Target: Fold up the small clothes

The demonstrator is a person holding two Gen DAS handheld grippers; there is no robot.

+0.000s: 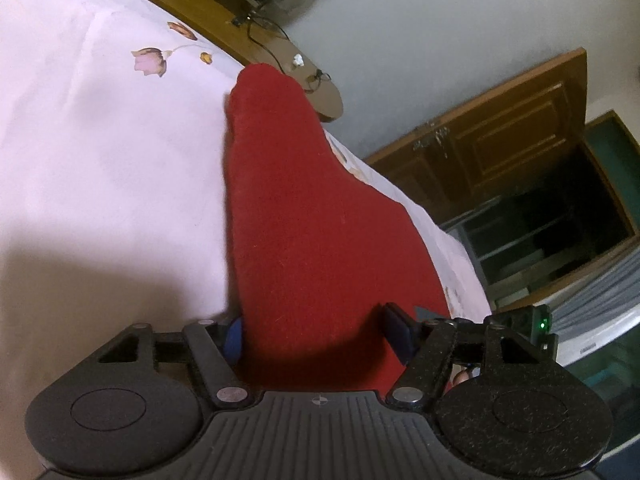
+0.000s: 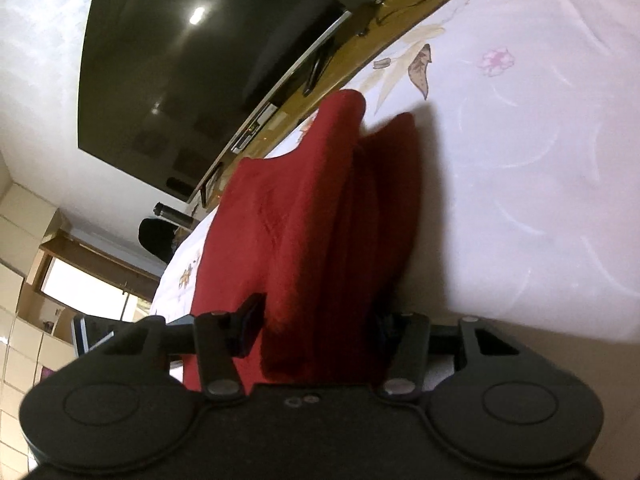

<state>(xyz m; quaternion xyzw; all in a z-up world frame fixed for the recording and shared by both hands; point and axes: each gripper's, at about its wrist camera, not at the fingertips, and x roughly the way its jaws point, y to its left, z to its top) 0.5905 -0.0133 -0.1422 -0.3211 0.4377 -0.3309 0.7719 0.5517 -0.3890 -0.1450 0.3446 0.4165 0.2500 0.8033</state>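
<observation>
A small red garment (image 1: pixel 296 216) lies partly lifted over a pale pink floral bedsheet (image 1: pixel 100 140). My left gripper (image 1: pixel 316 332) has the red cloth between its jaws, which stand fairly wide apart; the blue pads (image 1: pixel 394 330) flank the fabric. In the right wrist view the same red garment (image 2: pixel 304 220) hangs in folds from my right gripper (image 2: pixel 316 324), whose jaws also stand on either side of a bunched edge. The fingertips are largely hidden by cloth in both views.
A wooden shelf (image 1: pixel 256 40) with cables runs along the bed's far edge. A wooden door (image 1: pixel 516 128) stands to the right. In the right wrist view a large dark TV screen (image 2: pixel 192 64) hangs above the shelf, and a window (image 2: pixel 84 284) is at the left.
</observation>
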